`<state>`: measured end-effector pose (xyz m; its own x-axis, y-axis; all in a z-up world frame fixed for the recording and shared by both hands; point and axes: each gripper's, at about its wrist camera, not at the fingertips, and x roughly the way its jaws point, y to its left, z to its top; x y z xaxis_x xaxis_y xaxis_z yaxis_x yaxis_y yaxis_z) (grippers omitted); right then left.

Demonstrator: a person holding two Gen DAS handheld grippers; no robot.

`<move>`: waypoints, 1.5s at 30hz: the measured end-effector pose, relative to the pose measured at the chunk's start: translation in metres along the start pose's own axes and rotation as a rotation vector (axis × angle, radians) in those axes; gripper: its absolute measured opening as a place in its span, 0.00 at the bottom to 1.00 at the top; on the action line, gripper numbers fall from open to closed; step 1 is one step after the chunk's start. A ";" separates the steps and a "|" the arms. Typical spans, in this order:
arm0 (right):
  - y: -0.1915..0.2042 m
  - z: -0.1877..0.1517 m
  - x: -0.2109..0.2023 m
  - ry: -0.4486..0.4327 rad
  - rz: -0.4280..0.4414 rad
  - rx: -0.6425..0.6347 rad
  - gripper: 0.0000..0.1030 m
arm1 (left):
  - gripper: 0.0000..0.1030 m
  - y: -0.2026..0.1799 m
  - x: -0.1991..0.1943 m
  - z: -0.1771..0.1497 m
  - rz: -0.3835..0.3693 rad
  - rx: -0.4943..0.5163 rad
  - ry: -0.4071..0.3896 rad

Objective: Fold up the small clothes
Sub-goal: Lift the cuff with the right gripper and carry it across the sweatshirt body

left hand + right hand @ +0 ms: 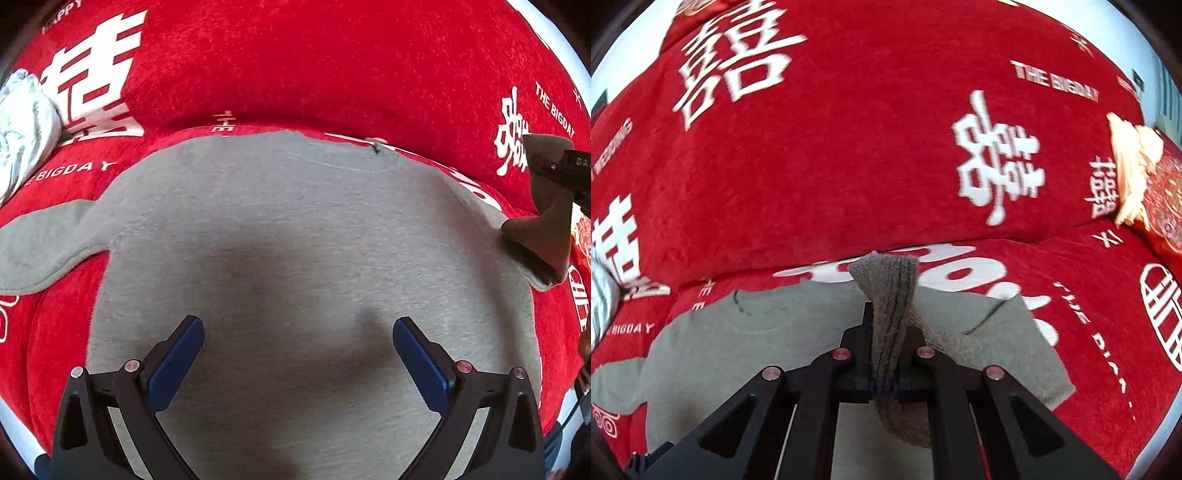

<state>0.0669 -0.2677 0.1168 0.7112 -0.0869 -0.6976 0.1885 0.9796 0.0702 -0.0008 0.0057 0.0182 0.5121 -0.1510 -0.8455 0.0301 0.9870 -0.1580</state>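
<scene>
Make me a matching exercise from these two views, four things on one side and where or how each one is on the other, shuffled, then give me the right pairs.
Things:
1. grey shirt
2. right sleeve
3. left tool
4. pale printed cloth

States:
A. open, hovering over the shirt's body
B. bunched up at the far left of the red cover
C. pinched and lifted in the right tool
D. spread flat on the red cover

Pairs: 1-D, 2-C, 3-A, 4-B
</scene>
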 end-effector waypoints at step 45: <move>0.233 -0.067 0.036 0.121 0.234 -0.331 0.06 | 1.00 0.104 -0.062 -0.020 -0.015 -0.169 -0.081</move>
<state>0.0910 -0.0307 0.0606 0.6206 0.1473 -0.7701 -0.2101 0.9775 0.0176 -0.0465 0.1163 0.0436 0.5804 -0.1538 -0.7997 -0.1028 0.9603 -0.2592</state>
